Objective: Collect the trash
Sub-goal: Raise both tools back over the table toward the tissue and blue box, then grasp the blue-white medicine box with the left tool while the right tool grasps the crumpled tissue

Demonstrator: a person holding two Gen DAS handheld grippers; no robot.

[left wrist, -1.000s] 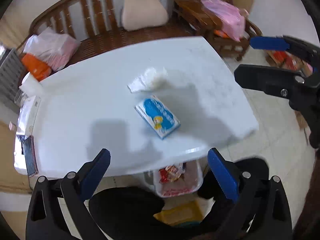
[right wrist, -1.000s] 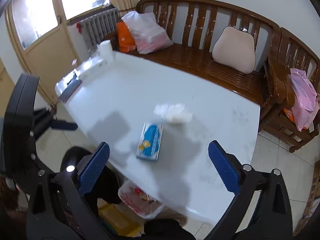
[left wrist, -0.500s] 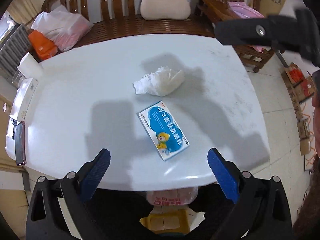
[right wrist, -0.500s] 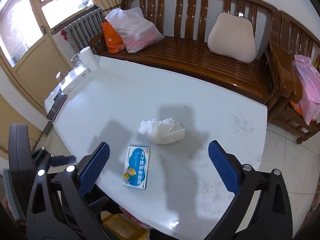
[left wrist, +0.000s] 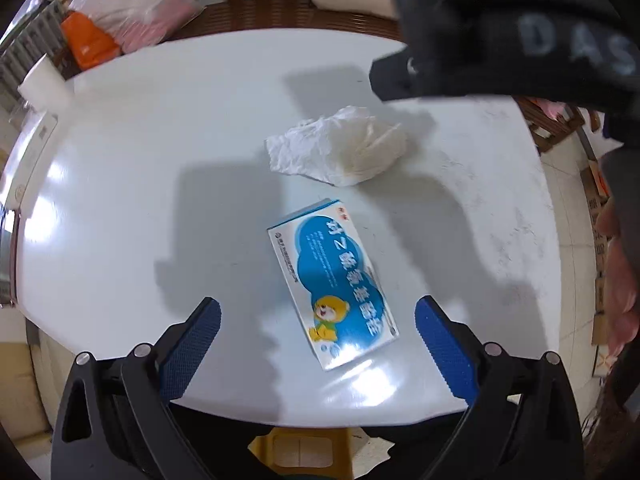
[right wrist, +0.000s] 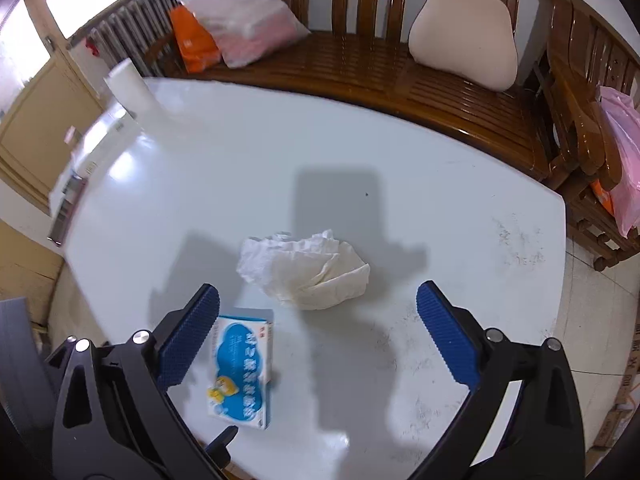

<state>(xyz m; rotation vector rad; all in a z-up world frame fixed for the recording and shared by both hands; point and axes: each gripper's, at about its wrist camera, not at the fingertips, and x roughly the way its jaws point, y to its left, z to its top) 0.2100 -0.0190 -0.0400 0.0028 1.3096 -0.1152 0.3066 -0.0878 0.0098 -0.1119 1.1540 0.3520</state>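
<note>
A blue and white cardboard box (left wrist: 334, 280) lies flat on the white table (left wrist: 160, 152), with a crumpled white tissue (left wrist: 338, 150) just beyond it. My left gripper (left wrist: 316, 344) hovers open over the table's near edge, the box between its blue pads. In the right wrist view the tissue (right wrist: 306, 270) lies ahead of my open right gripper (right wrist: 318, 336), and the box (right wrist: 242, 366) sits beside its left finger. The right gripper's black body (left wrist: 512, 40) fills the upper right of the left wrist view.
A wooden bench (right wrist: 400, 72) stands behind the table with a beige cushion (right wrist: 464, 38) and plastic bags (right wrist: 240, 20). A white roll (right wrist: 132, 88) stands at the table's far left corner. A yellow stool (left wrist: 304, 452) shows below the near edge. A hand (left wrist: 620, 272) is at right.
Both grippers have come down closer over the table. The box and tissue now look larger and nearer. The right gripper's body has swung across the top of the left wrist view.
</note>
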